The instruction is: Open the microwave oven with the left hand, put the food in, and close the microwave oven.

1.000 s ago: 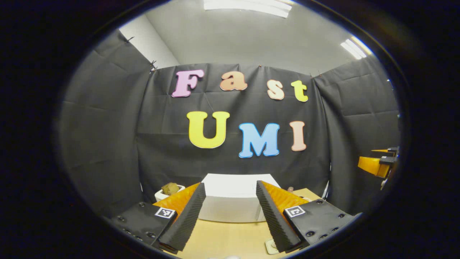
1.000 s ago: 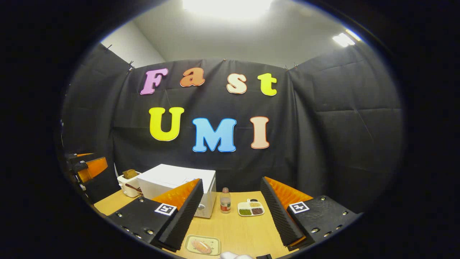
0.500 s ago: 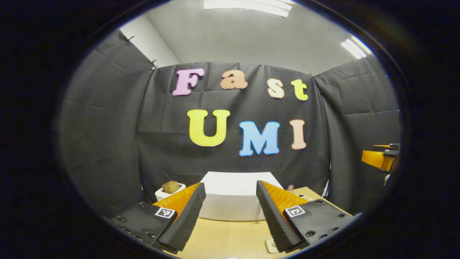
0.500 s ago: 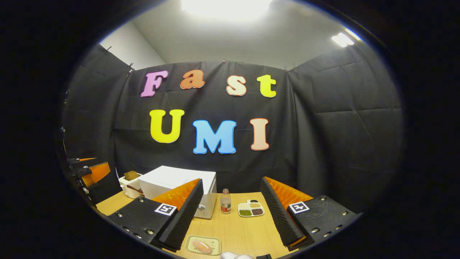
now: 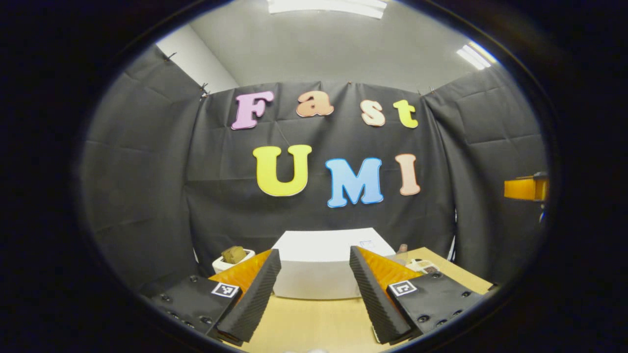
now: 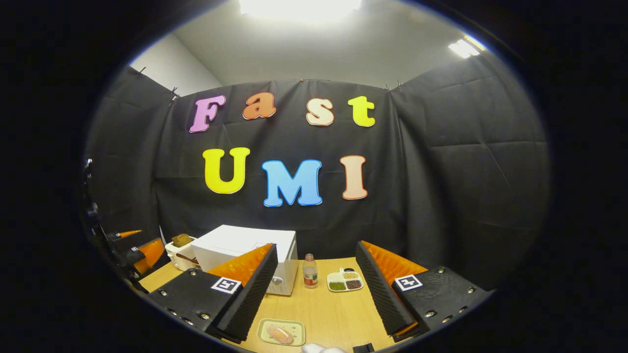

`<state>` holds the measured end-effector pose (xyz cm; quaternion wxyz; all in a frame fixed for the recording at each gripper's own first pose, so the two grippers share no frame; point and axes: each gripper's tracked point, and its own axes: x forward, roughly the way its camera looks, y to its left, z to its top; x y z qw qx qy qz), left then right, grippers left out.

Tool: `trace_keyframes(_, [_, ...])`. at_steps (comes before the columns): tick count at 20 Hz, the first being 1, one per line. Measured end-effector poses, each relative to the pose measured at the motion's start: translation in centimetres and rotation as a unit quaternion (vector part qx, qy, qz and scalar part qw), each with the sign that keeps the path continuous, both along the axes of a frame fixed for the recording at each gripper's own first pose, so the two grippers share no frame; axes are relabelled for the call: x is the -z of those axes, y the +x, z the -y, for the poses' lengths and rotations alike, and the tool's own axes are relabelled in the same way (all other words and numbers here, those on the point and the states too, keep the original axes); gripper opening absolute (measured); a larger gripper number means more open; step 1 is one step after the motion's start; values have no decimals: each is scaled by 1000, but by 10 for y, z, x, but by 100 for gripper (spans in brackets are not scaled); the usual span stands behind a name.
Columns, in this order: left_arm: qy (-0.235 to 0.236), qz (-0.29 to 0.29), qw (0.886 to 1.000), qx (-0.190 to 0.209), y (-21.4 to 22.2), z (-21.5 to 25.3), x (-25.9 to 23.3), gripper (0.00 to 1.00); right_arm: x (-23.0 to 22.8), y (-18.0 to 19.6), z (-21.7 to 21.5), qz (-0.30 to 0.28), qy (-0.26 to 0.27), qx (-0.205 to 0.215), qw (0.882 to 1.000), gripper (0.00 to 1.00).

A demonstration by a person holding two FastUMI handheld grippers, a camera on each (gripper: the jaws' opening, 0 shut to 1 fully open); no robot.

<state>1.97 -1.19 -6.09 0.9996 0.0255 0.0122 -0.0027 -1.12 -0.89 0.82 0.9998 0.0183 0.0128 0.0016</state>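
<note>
Nothing was done yet: the microwave (image 6: 248, 255) sat shut at the back left of the tabletop (image 6: 324, 314), with the food (image 6: 280, 333) on a small tray (image 6: 265, 327) at the near edge. The left gripper (image 5: 311, 289) faced the microwave with jaws spread and empty; the right gripper (image 6: 316, 289) hung back, jaws likewise apart. The microwave was a plain white box, knobs on its right front. Opening, loading and closing all remained.

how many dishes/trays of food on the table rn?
2. A pale green rectangular tray with a piece of food lies at the near edge of the wooden table; a white divided dish of beans sits farther back, right of the small bottle. Others may be hidden.
</note>
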Motion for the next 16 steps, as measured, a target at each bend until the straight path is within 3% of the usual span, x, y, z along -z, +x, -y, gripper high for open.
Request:
trace_keyframes(7, [-3, -26, 999, 44, 55, 71, 102, 94, -9, -9, 29, -23, -9, 14, 1000, 98])
trace_keyframes(16, [-32, -72, 995, 66, 173, 146, 210, 95, 5, -22, 65, -84, -1, 59, 995, 98])
